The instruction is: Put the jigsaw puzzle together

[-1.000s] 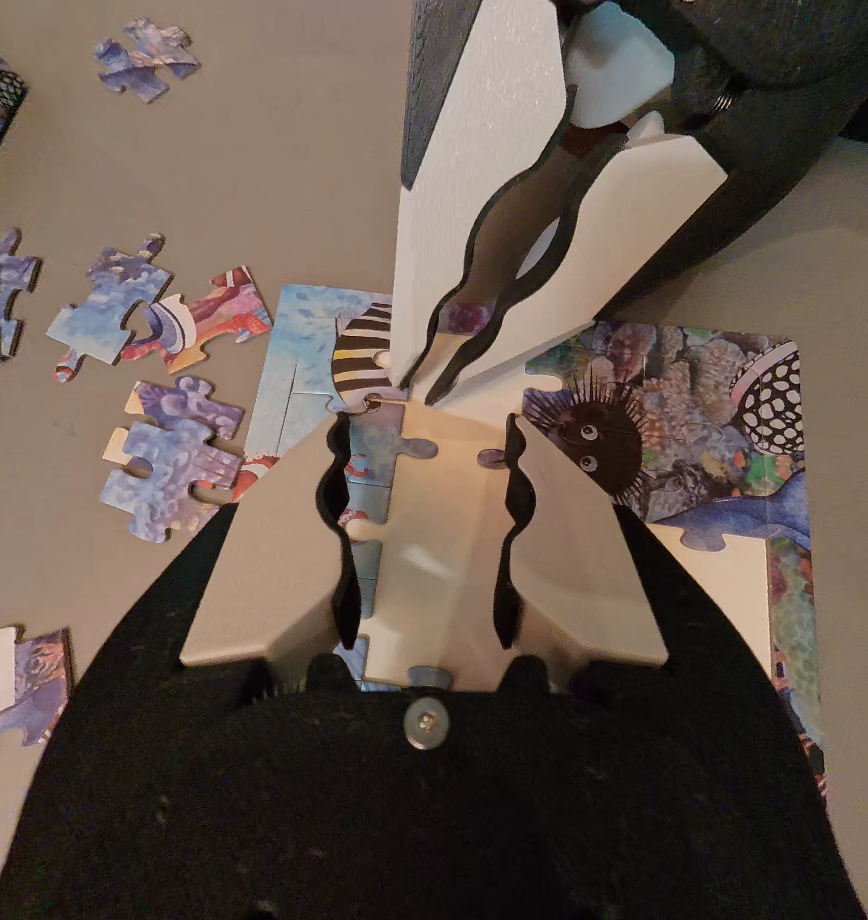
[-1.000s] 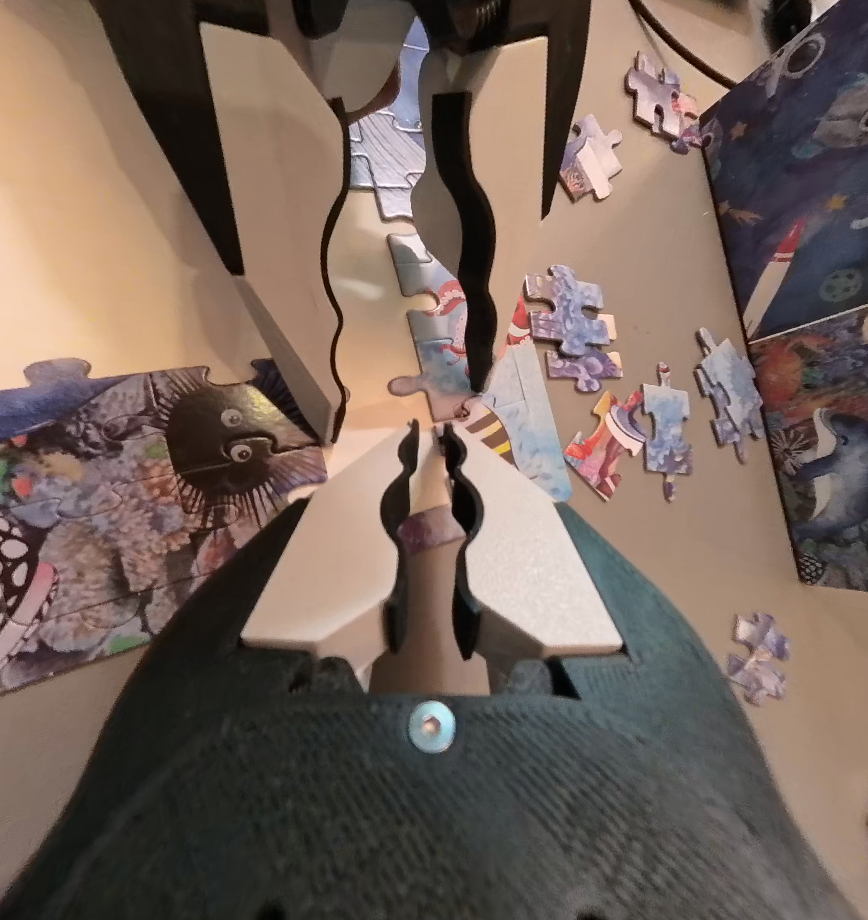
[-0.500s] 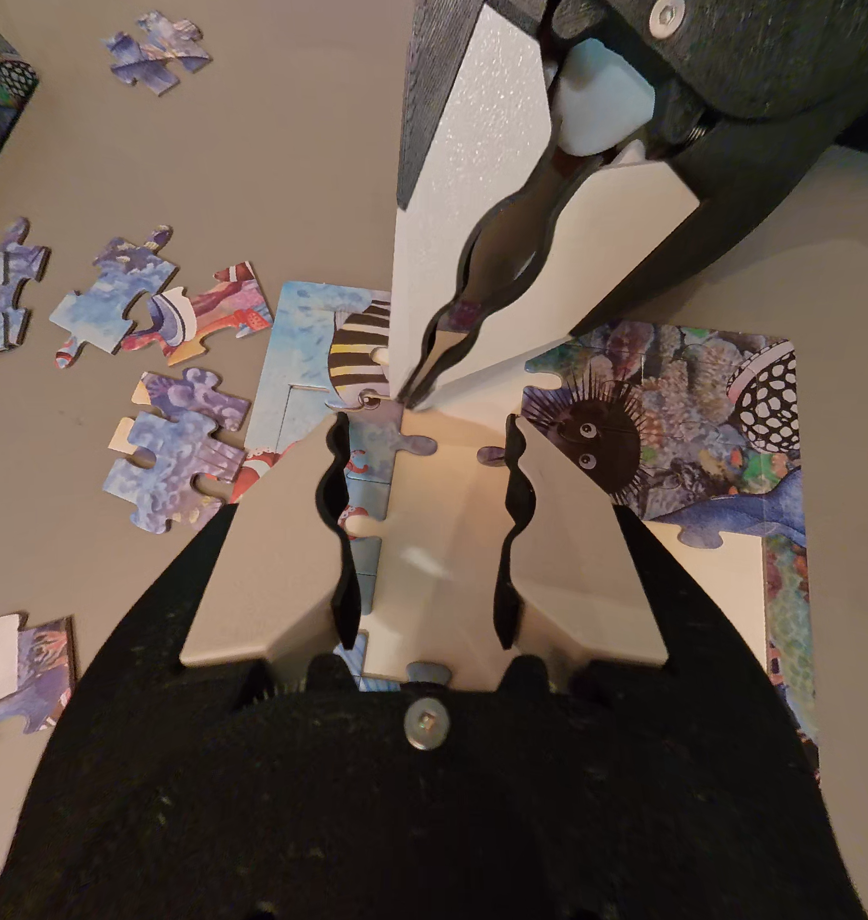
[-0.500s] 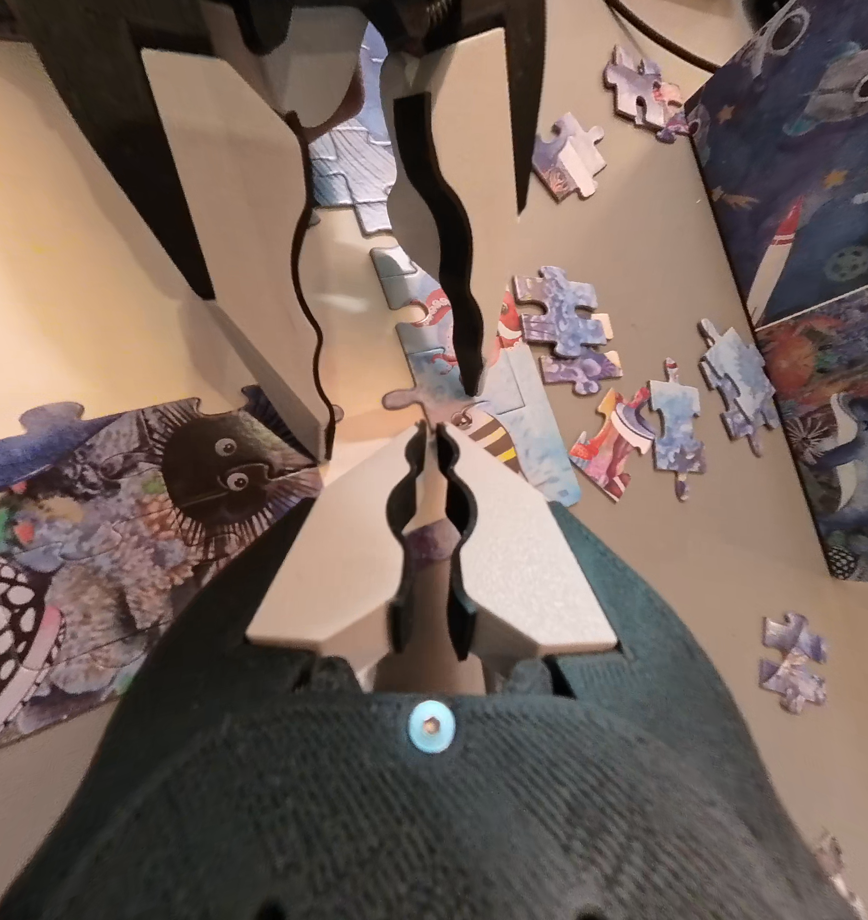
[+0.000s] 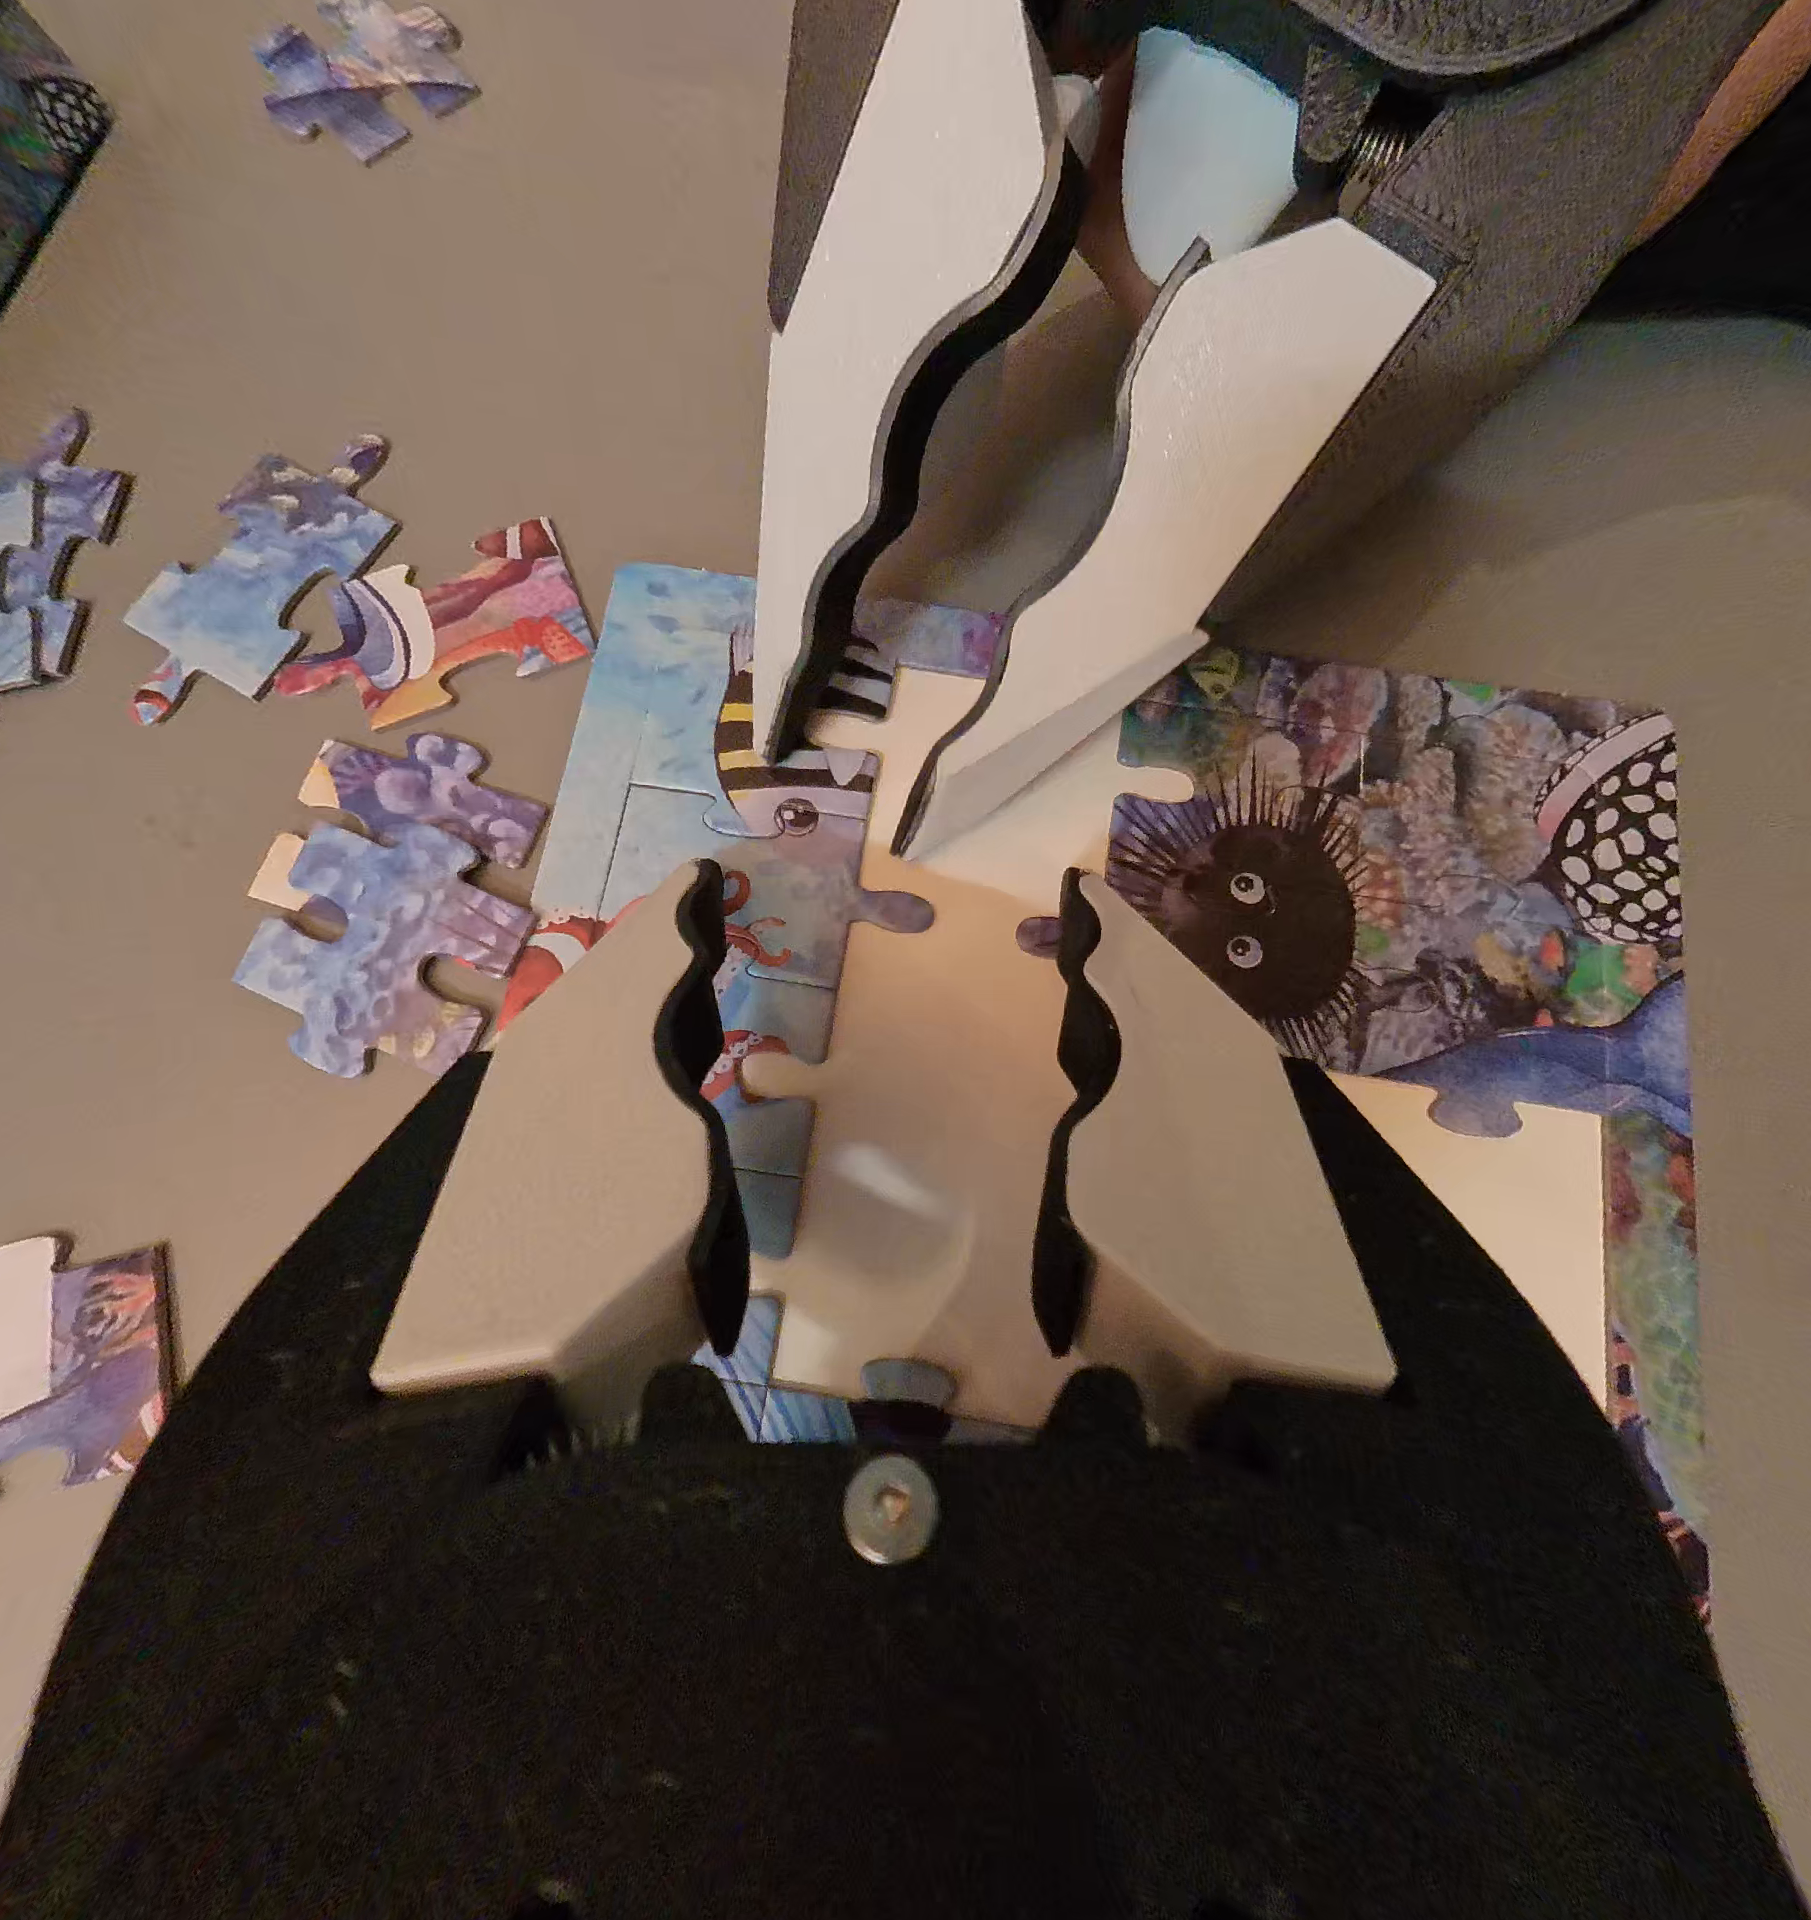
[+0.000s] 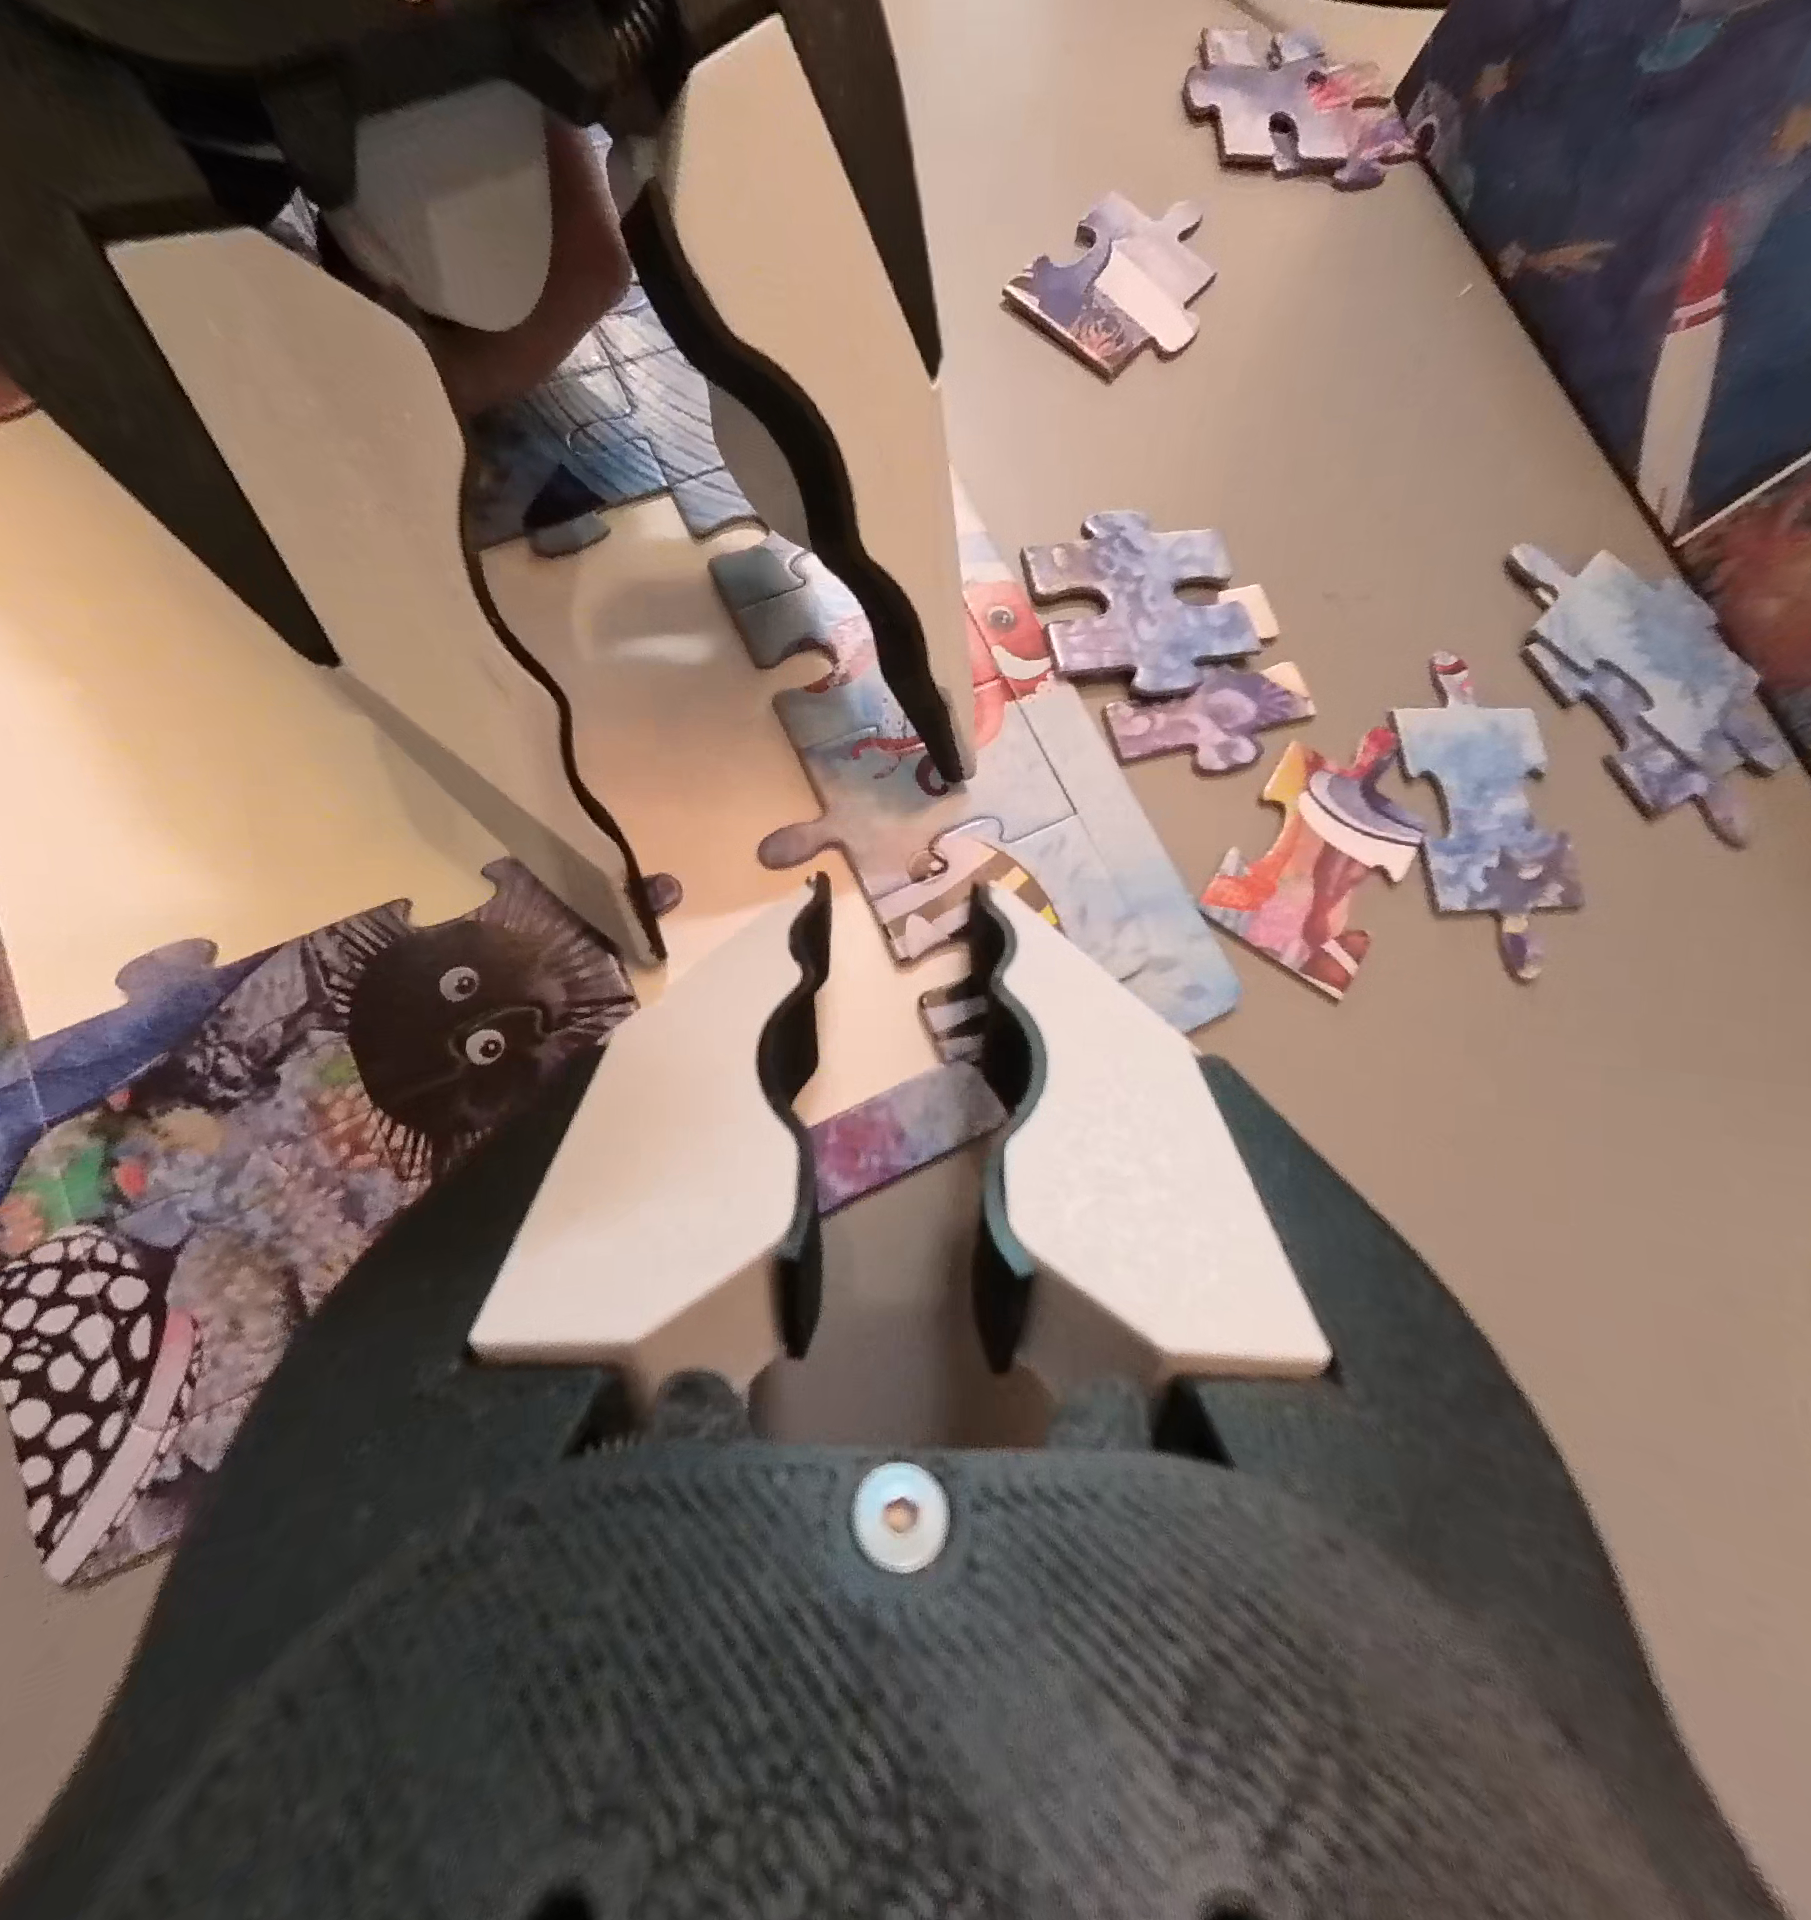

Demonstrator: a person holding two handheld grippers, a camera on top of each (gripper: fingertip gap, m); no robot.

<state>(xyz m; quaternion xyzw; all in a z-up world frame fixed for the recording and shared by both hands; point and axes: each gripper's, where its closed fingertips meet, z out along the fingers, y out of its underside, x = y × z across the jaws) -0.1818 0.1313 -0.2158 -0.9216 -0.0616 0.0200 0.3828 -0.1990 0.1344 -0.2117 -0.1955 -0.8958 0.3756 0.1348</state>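
The striped-fish piece [image 6: 968,961] lies flat at the top edge of the puzzle's left strip [image 5: 672,831], under the right claw [image 6: 896,904], which is parted and empty. The left claw [image 5: 885,894], wide apart and empty, hovers nearer the sea-urchin section [image 5: 1400,883]. Whether the piece's tabs are fully seated is hidden by the fingers.

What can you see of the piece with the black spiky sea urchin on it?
The sea urchin piece is flat printed cardboard, lying face up on the puzzle tray and already joined into the coral section. It shows a round black urchin with thin spines and two white eyes against purple, green and orange reef. A small tab juts toward the bare middle. In the right wrist view, one left gripper fingertip sits at that edge.
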